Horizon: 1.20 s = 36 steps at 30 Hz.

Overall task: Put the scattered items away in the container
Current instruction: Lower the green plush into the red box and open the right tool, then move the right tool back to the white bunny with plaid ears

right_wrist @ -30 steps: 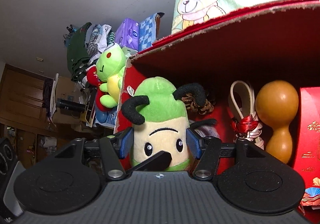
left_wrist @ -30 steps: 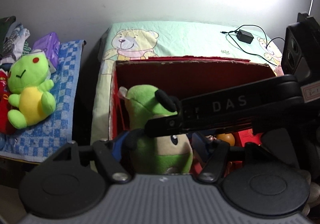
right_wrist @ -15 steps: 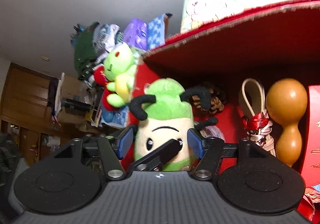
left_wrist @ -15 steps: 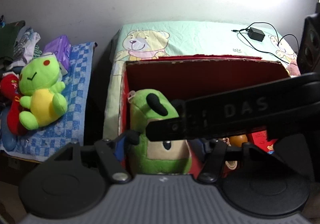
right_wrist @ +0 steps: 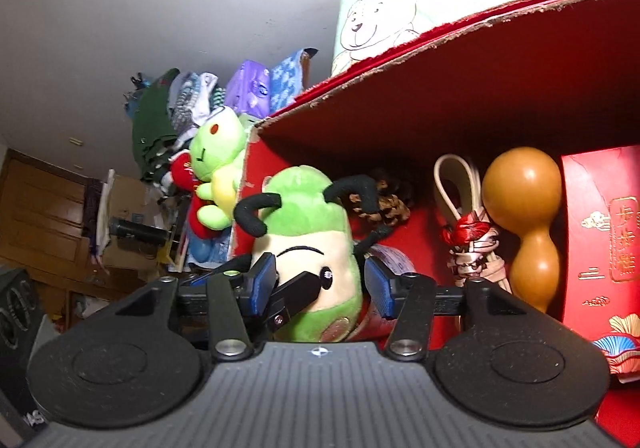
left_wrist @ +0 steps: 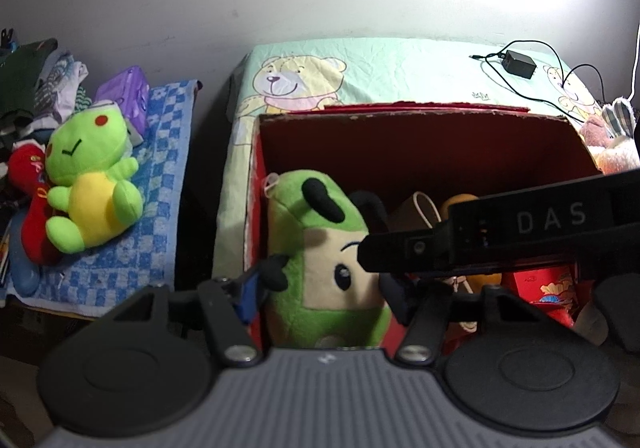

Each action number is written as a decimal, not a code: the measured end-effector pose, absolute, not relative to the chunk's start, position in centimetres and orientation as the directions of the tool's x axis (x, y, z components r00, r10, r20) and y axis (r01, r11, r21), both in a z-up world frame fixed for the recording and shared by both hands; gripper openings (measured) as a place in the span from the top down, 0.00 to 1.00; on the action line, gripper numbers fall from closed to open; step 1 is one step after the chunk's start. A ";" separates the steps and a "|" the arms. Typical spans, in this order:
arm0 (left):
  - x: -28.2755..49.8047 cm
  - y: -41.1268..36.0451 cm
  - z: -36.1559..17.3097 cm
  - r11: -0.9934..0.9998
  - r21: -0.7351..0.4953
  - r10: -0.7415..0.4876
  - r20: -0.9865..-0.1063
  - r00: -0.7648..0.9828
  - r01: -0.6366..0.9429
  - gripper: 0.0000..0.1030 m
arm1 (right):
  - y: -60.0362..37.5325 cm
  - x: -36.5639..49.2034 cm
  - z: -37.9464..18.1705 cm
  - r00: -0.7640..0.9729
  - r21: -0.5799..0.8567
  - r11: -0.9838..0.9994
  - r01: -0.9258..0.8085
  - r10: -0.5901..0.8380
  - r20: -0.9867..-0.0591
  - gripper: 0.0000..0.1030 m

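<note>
On the far left, a frog plush (left_wrist: 90, 184) lies on a blue checked towel (left_wrist: 160, 184), outside the red box (left_wrist: 420, 136). In the box's left end stands a green plush (left_wrist: 324, 260), squeezed by the left gripper (left_wrist: 324, 288). The right gripper (right_wrist: 318, 284) straddles the same toy, its jaws closing, blue pads (right_wrist: 264, 280) close beside it; a gourd (right_wrist: 524, 216) stands further right.

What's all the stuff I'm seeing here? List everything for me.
red box: one, red, on bear-print sheet
antennae plush: one, green and cream, left end inside red box
gourd: one, tan, inside the box
gift packet: one, red and gold, box's right end
frog plush: one, green and yellow, on blue checked towel
charger: one, black, on the sheet
left gripper: one, black, shut on the antennae plush
right gripper: one, black, jaws closing, antennae plush between them
</note>
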State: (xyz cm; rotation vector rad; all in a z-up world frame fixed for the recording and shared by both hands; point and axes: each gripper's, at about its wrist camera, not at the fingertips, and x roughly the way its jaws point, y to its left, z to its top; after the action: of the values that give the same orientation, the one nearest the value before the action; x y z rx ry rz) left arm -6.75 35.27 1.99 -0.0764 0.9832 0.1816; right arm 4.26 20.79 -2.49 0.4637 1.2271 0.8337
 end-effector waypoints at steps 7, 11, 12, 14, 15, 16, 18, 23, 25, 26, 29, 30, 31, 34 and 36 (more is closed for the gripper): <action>-8.4 34.8 4.3 0.977 -0.002 0.123 -0.809 0.575 -0.211 0.27 | 19.0 2.3 0.2 0.219 0.670 0.654 -0.351 0.753 -0.620 0.51; -9.2 33.6 5.1 0.981 -0.007 0.112 -0.798 0.593 -0.195 0.24 | 17.7 0.8 1.5 0.297 0.615 0.699 -0.366 0.713 -0.635 0.51; -9.3 33.2 5.1 0.982 -0.004 0.110 -0.800 0.590 -0.188 0.24 | 17.4 0.4 1.7 0.314 0.594 0.715 -0.368 0.697 -0.644 0.51; -9.5 32.5 4.9 0.984 -0.004 0.101 -0.806 0.583 -0.176 0.25 | 16.9 -0.4 1.8 0.338 0.568 0.736 -0.367 0.675 -0.656 0.51; -9.7 32.2 4.9 0.985 -0.005 0.098 -0.806 0.583 -0.172 0.26 | 16.6 -0.9 1.8 0.349 0.562 0.743 -0.363 0.668 -0.657 0.51; -9.9 31.8 4.9 0.986 -0.004 0.096 -0.806 0.584 -0.168 0.26 | 16.3 -1.3 1.8 0.360 0.560 0.747 -0.358 0.664 -0.655 0.52; -10.3 31.1 5.0 0.987 0.002 0.096 -0.803 0.588 -0.159 0.26 | 15.4 -2.1 1.7 0.384 0.565 0.749 -0.345 0.662 -0.643 0.52; -11.3 29.0 5.6 0.990 -0.002 0.085 -0.797 0.598 -0.144 0.26 | 13.1 -3.8 2.2 0.419 0.585 0.743 -0.326 0.668 -0.615 0.52; -11.6 28.0 6.1 0.991 0.001 0.081 -0.790 0.607 -0.131 0.26 | 12.2 -4.3 2.4 0.435 0.589 0.744 -0.317 0.666 -0.606 0.52; -11.7 27.4 6.3 0.993 0.000 0.074 -0.786 0.613 -0.121 0.26 | 11.6 -4.5 2.6 0.443 0.593 0.741 -0.315 0.668 -0.598 0.52; -11.4 25.6 6.8 0.996 -0.004 0.054 -0.783 0.619 -0.093 0.24 | 9.8 -4.9 3.3 0.455 0.601 0.733 -0.318 0.674 -0.582 0.52; -11.3 25.0 6.9 0.996 -0.003 0.050 -0.783 0.621 -0.084 0.24 | 9.2 -4.9 3.4 0.459 0.601 0.734 -0.316 0.673 -0.580 0.52; -11.1 24.5 7.0 0.997 -0.001 0.048 -0.782 0.622 -0.078 0.24 | 8.7 -4.8 3.5 0.461 0.604 0.732 -0.314 0.674 -0.577 0.52; -10.4 22.7 7.0 0.998 -0.002 0.041 -0.786 0.617 -0.070 0.23 | 6.9 -4.3 3.5 0.457 0.605 0.733 -0.309 0.673 -0.582 0.52; -10.0 21.7 6.9 0.997 -0.016 0.030 -0.790 0.613 -0.070 0.23 | 5.7 -3.9 3.5 0.450 0.605 0.729 -0.319 0.678 -0.581 0.52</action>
State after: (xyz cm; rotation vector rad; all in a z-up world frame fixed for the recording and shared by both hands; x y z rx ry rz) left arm -9.98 21.67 6.86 -0.0470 0.9096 0.0573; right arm -3.92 5.70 3.50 0.4456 0.9111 0.6422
